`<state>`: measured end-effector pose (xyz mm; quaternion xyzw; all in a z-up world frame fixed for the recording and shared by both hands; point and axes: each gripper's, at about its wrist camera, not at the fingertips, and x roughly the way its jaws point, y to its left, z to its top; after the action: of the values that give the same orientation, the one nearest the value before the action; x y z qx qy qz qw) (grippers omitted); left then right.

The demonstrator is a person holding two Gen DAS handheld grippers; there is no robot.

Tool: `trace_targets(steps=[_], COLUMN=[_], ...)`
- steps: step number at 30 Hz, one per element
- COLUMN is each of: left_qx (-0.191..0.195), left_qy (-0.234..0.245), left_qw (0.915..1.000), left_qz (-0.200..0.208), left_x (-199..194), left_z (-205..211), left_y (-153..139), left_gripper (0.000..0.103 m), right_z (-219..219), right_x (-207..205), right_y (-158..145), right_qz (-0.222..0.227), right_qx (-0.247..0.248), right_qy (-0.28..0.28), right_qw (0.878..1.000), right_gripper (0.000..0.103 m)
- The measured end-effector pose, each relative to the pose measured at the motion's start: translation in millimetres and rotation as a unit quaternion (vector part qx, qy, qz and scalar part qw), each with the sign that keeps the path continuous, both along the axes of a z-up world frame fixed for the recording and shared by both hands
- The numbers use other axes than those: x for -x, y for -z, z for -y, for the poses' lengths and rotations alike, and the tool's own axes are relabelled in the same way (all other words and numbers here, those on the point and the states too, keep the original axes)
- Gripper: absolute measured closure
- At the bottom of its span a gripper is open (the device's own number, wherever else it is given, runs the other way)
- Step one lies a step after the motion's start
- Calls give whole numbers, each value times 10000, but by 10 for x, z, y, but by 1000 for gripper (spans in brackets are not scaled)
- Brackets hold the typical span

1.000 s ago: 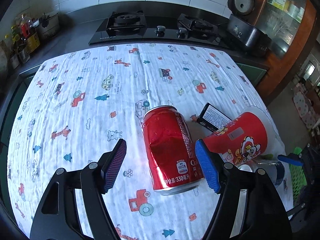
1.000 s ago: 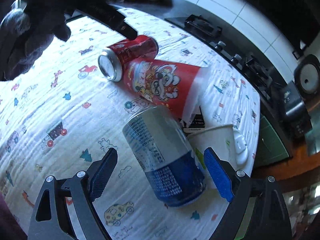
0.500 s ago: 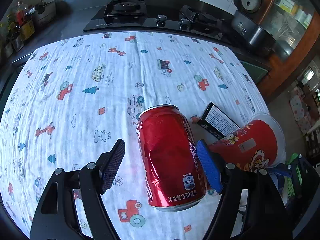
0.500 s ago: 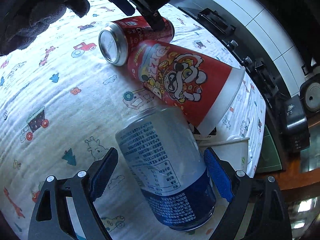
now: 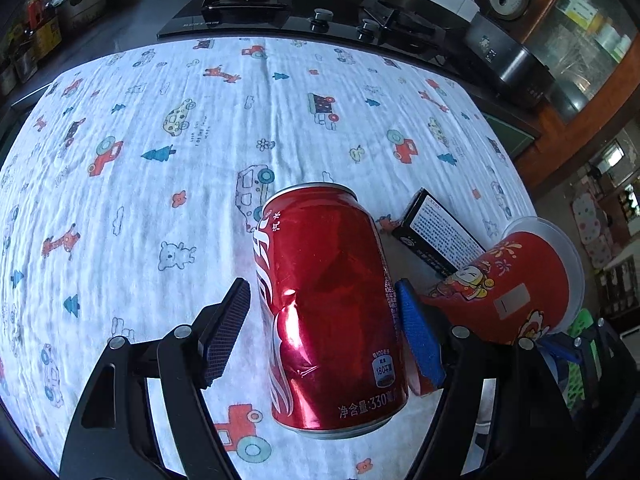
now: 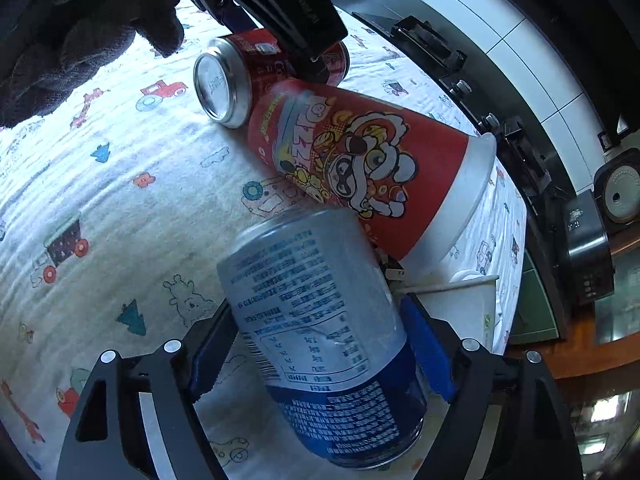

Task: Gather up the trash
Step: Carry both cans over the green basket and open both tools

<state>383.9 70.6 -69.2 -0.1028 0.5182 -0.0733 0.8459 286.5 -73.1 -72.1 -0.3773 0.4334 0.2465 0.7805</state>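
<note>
Kitchen table [image 5: 168, 208] under a cartoon-print cloth, trash scattered.
My left gripper [image 5: 324, 332] straddles the red can [image 5: 328, 304], pads not yet pressing; my right gripper [image 6: 316, 356] is closing around the blue-and-silver can [image 6: 320, 328].

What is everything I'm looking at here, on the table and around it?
red can: one, red, dented, lying on the cloth between the left gripper's fingers
blue can: one, silver and blue, lying between the right gripper's fingers
paper cup: one, red with a cartoon print and a white rim, on its side between the two cans
small box: one, black with white text, behind the cup
white cup: one, white, beside the blue can
tablecloth: one, white with cars, trees and animals
gas stove: one, black, behind the table
rice cooker: one, black, right of the stove
left gripper: open around the red can
right gripper: jaws closing on the blue can
gloved hand: one, dark, top left in the right wrist view
</note>
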Motion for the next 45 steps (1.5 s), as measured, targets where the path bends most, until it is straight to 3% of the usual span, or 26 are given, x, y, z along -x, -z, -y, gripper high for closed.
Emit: trace_targets(steps=[10, 25, 38, 45], left_qx=[-6, 65, 250, 352], left_qy=[-46, 554, 1624, 2157], left_qw=[9998, 9957, 9831, 9735], left_qz=[175, 741, 811, 665], left_x=[205, 1190, 1817, 1940], left_z=[-39, 246, 1303, 1972], left_y=[-86, -629, -642, -565], left_gripper=[35, 35, 35, 35], right_z=[26, 428, 1463, 2197], right_x=[140, 901, 1465, 1601], right_y=[-35, -442, -579, -506], right_qz=[130, 378, 612, 620], right_qx=[-126, -780, -781, -766], right_qy=[184, 887, 2074, 2988], right_qw=[9997, 9923, 9732, 9492], right_gripper=[27, 27, 27, 27])
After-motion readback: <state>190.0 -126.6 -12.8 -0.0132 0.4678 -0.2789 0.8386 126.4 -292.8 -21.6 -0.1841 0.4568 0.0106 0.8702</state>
